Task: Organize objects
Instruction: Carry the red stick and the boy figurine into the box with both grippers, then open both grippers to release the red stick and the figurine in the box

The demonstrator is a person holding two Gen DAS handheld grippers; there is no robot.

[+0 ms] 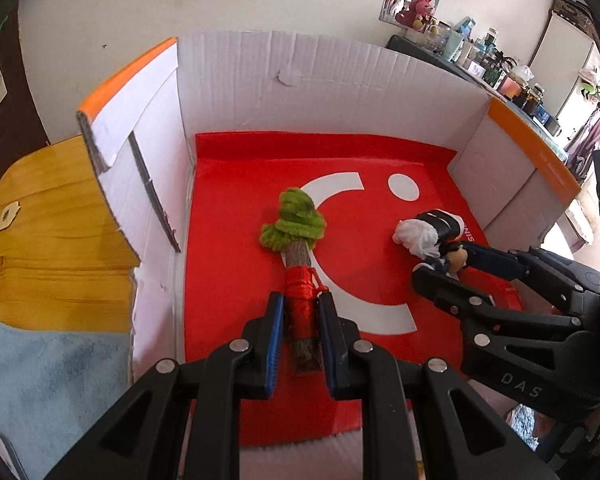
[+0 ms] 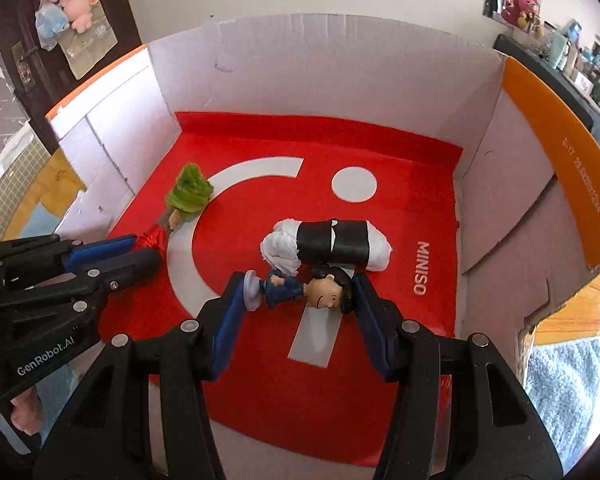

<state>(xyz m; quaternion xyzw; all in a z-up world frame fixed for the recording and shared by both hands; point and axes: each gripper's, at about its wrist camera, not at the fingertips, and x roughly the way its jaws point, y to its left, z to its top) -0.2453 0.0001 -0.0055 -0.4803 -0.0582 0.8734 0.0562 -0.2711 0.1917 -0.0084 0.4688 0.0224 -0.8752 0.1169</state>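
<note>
Inside a big white cardboard box (image 1: pixel 324 76) with orange edges there is a red bag (image 1: pixel 240 208) lying flat on the bottom, with white shapes and the word MINISO on it. On the left side of the red bag is a little toy tree (image 1: pixel 298 264). It is a brown stick with a fuzzy green top and red string wrapped around the middle. The green top points to the far side of the box. The left gripper (image 1: pixel 299 344) has its two blue pads squeezed tight on the stick, just below the red string, so it is holding the tree. In the right wrist view the same tree (image 2: pixel 184 200) shows at the far left, with that gripper coming in from the left edge.

To the right, near the middle of the bag, is a white bundle with a black band (image 2: pixel 332 244). It lies on its side. Just in front of it is a small doll (image 2: pixel 300 286) with dark hair, blue clothes and a round grey base. The doll lies sideways, head to the right. The right gripper (image 2: pixel 298 308) has one blue pad on the base and one on the head, so it is gripping the doll.

Outside the box, a wooden table (image 1: pixel 52 248) and a light blue cloth (image 1: pixel 52 372) show at the left.
</note>
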